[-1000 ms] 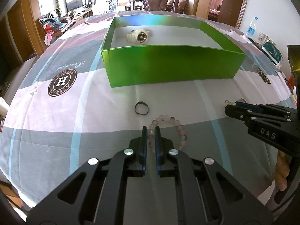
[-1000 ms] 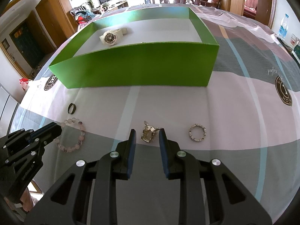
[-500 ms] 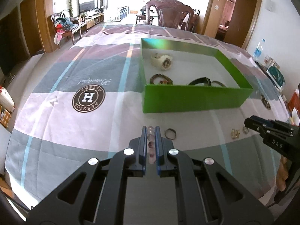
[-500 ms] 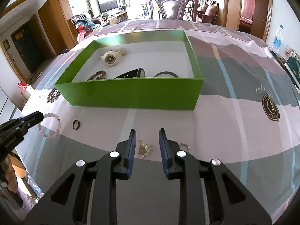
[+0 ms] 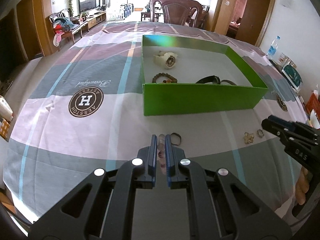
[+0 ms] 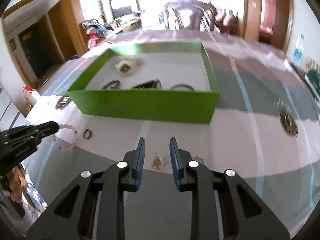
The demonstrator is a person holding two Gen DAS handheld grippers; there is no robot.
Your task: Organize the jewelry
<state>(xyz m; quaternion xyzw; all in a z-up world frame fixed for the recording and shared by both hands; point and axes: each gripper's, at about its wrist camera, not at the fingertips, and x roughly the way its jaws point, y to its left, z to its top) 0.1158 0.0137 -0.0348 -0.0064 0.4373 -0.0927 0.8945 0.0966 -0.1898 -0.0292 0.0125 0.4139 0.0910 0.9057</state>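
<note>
Two claws are at work here, and we read them differently. Our left claw (image 5: pixel 160 140) is pinched tight on the pale pink bead bracelet (image 5: pixel 161 150), a few beads showing in the narrow slit between the blue pads; in the right wrist view the rest of the loop (image 6: pixel 67 138) hangs down from that claw's tip, in front of the tabletop (image 5: pixel 60 132). Our right claw (image 6: pixel 156 148) is spread part way and holds nothing, poised above the gold brooch (image 6: pixel 158 162), which lies on the cloth with a small ring-like piece (image 6: pixel 198 158) just beside it.

We judge the bracelet light and limp: strung beads that drape and swing, smooth and round enough to roll between flat pads. A grip across one or two beads, as now, should do, provided we move gently so the loop does not whip. The string is probably the weak point, so we would not tug it.

The brooch looks thin, stiff and flat against the cloth, so we expect it to be awkward; closing on a raised edge seems best. The dark ring (image 5: pixel 176 139) lies near the left claw.

The green box (image 5: pixel 200 100) stands beyond, already holding a white watch (image 5: pixel 166 59), a brown bead bracelet (image 5: pixel 165 78) and a dark strap (image 5: pixel 209 79).
</note>
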